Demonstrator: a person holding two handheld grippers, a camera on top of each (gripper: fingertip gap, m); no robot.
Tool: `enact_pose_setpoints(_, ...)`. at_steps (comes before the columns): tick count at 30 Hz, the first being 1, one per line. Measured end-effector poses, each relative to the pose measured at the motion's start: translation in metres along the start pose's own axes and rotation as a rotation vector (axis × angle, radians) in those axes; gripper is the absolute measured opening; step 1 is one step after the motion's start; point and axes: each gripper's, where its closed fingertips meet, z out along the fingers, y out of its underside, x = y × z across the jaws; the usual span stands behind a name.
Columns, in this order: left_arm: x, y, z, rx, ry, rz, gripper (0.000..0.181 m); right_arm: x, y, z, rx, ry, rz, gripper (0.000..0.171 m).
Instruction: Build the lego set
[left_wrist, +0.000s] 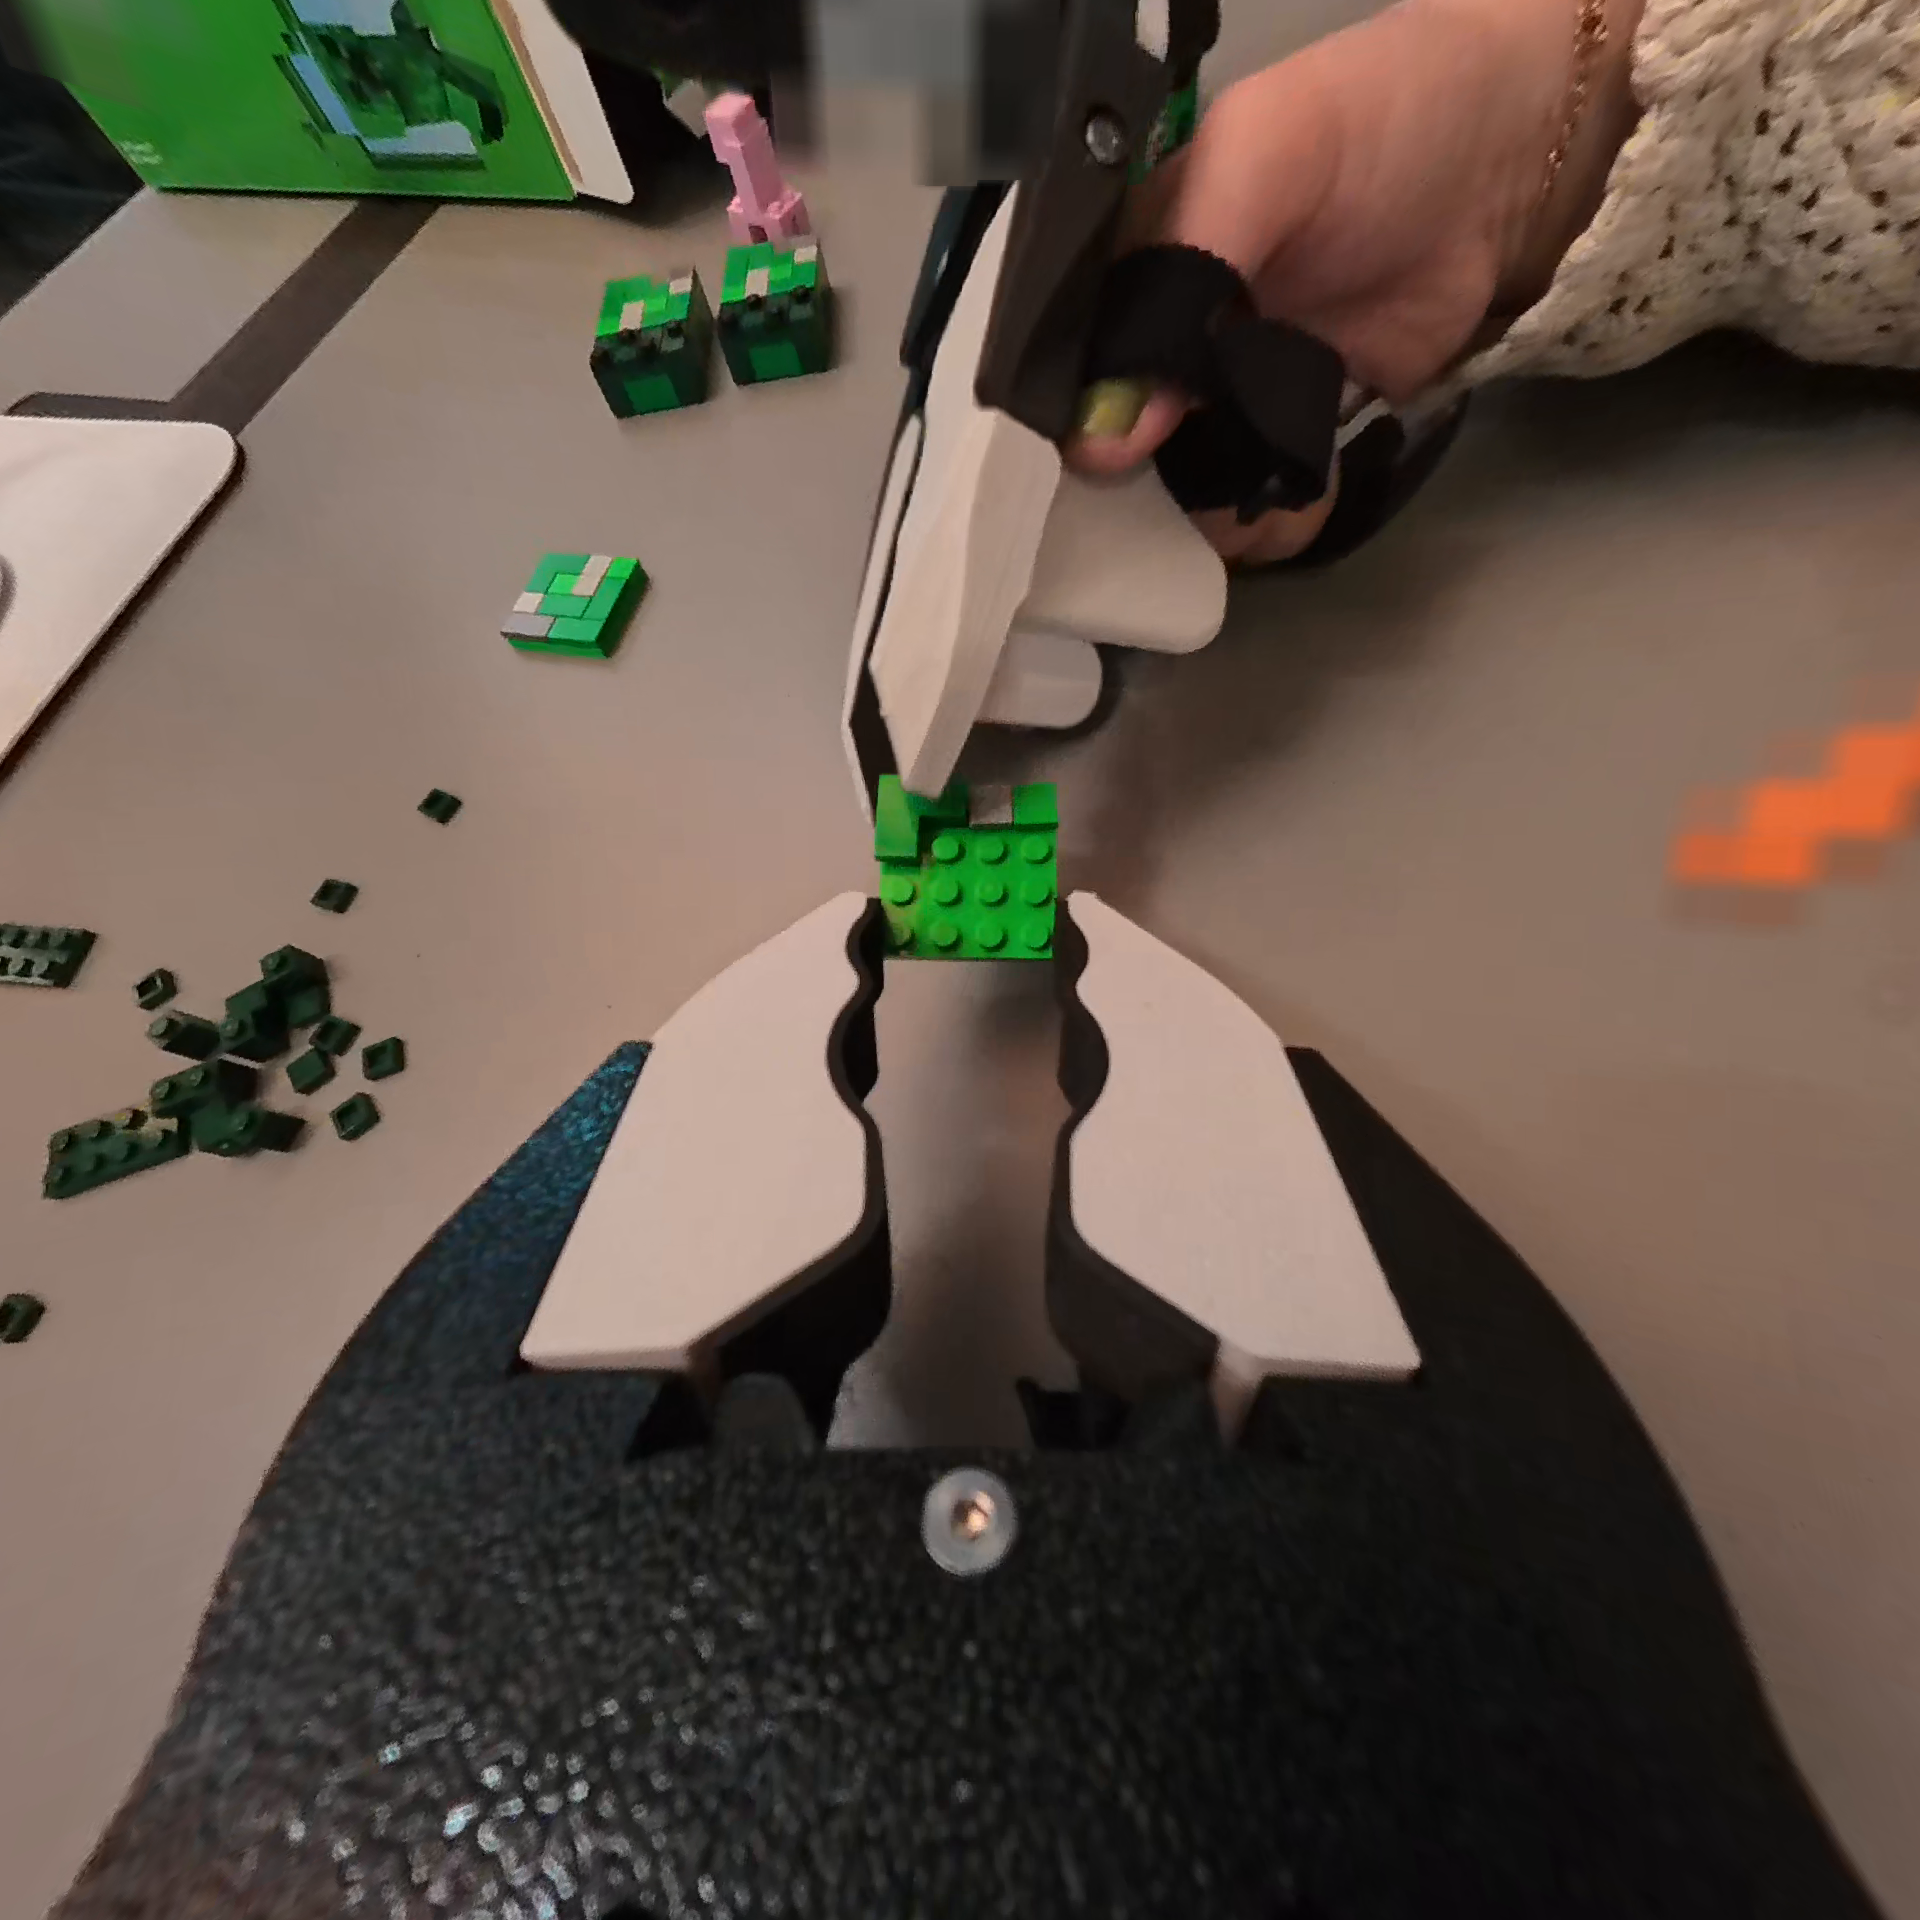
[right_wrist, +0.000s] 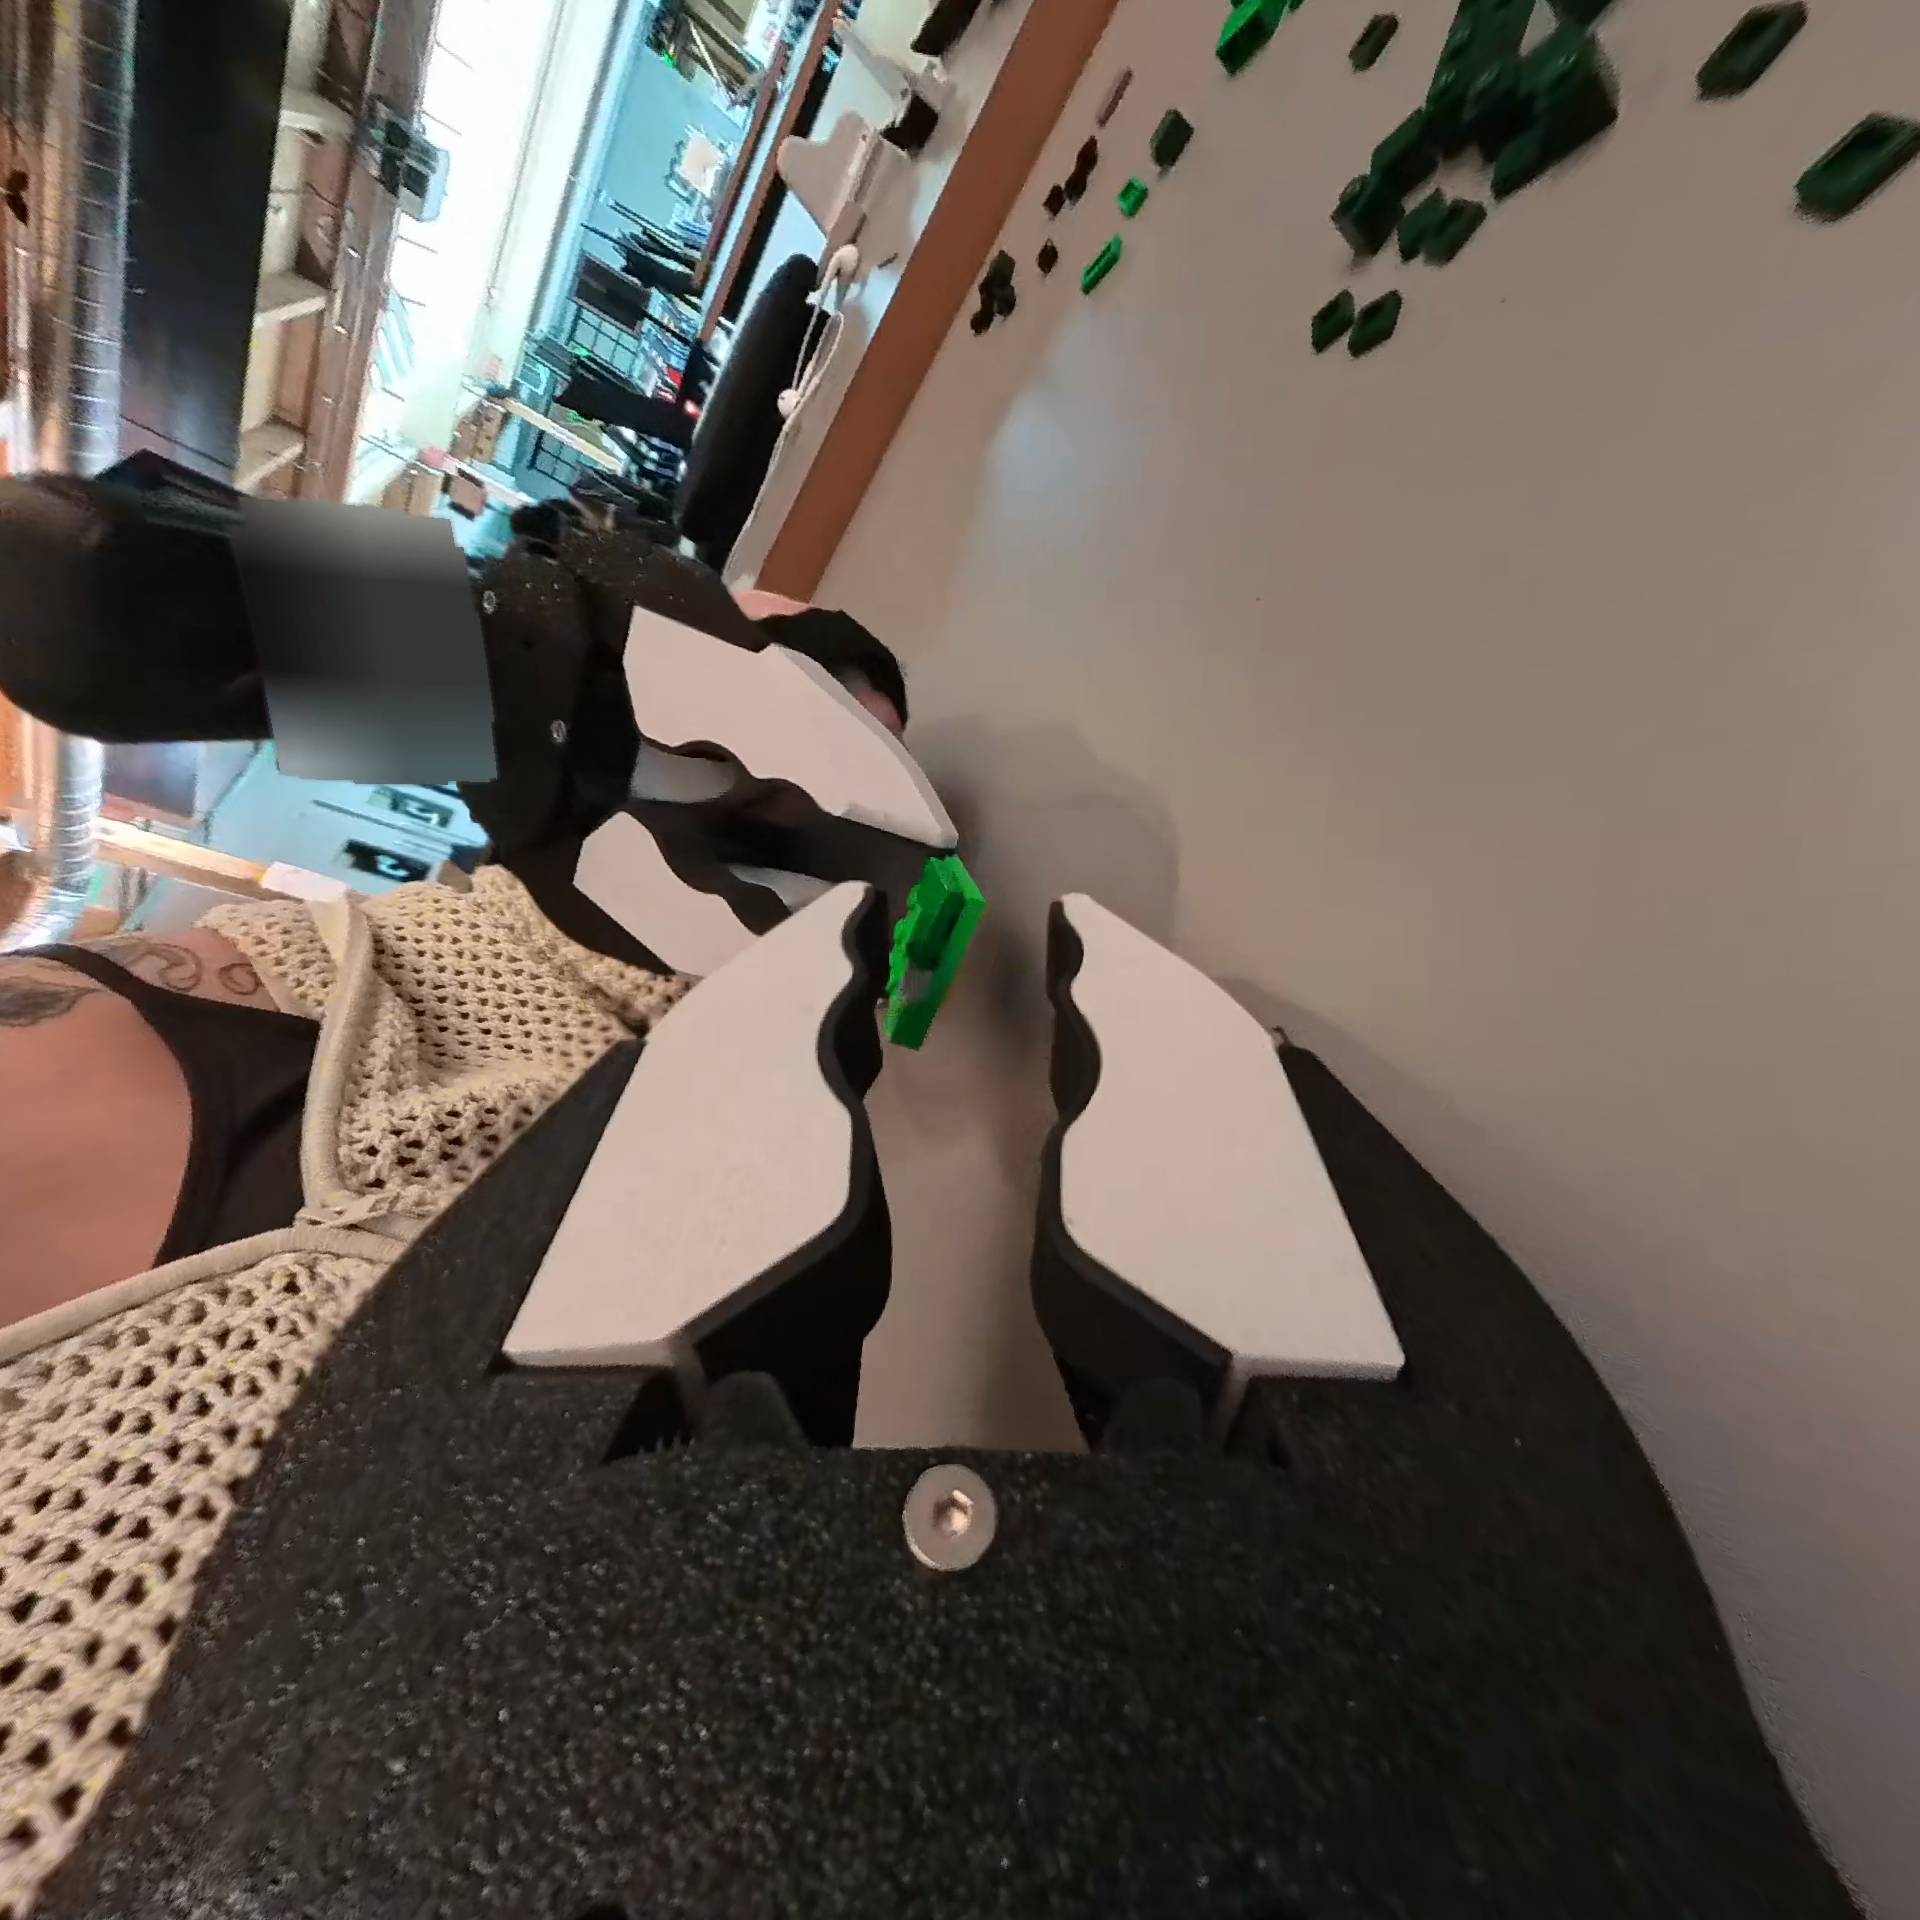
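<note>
A bright green studded plate (left_wrist: 971, 899) with a few green and grey tiles along its far edge lies on the grey table (left_wrist: 1403, 1091). My left gripper (left_wrist: 971, 914) is shut on the plate's two sides. My right gripper (left_wrist: 987, 738) comes down from above, and one of its fingertips (left_wrist: 925, 774) presses on a green tile at the plate's far left corner. In the right wrist view the plate (right_wrist: 935, 956) shows edge-on beside the left finger of my open right gripper (right_wrist: 966, 909). The left gripper (right_wrist: 914, 862) holds the plate from the other side.
Left of the plate lie several loose dark green pieces (left_wrist: 229, 1060), also in the right wrist view (right_wrist: 1475, 135). Farther back are a flat green tiled square (left_wrist: 577, 603), two green cube builds (left_wrist: 717, 332), a pink figure (left_wrist: 758, 177), a green box (left_wrist: 312, 94) and a white board (left_wrist: 94, 520). Both grippers' tips are close together, under 4 cm apart.
</note>
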Motion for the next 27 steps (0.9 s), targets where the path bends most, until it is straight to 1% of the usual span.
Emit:
enact_pose_setpoints(5, -0.001, -0.001, 0.000, 0.005, -0.014, 0.013, 0.031, -0.003, 0.002, 0.003, -0.008, -0.040, 0.024, 0.010)
enact_pose_setpoints(12, -0.002, -0.001, 0.002, 0.008, -0.039, 0.038, 0.031, -0.007, -0.001, 0.003, 0.007, -0.059, -0.034, 0.007)
enact_pose_setpoints(17, -0.004, -0.009, -0.001, 0.062, -0.054, 0.000, 0.029, -0.011, -0.003, 0.000, 0.018, -0.069, -0.130, 0.007)
enact_pose_setpoints(20, -0.010, -0.012, -0.005, 0.084, -0.043, -0.081, 0.046, -0.016, -0.003, -0.001, 0.013, -0.089, -0.178, 0.007)
enact_pose_setpoints(22, -0.009, -0.012, -0.006, 0.103, 0.005, -0.155, 0.050, -0.018, -0.003, -0.001, 0.018, -0.101, -0.192, 0.007)
enact_pose_setpoints(23, -0.007, -0.013, -0.006, 0.115, 0.042, -0.195, 0.050, -0.019, -0.004, -0.001, 0.022, -0.107, -0.200, 0.007)
enact_pose_setpoints(25, -0.002, -0.014, -0.006, 0.135, 0.109, -0.251, 0.043, -0.026, -0.005, -0.003, 0.034, -0.147, -0.237, 0.007)
enact_pose_setpoints(27, 0.002, -0.017, -0.006, 0.160, 0.151, -0.269, 0.031, -0.034, -0.004, -0.004, 0.036, -0.179, -0.311, 0.007)
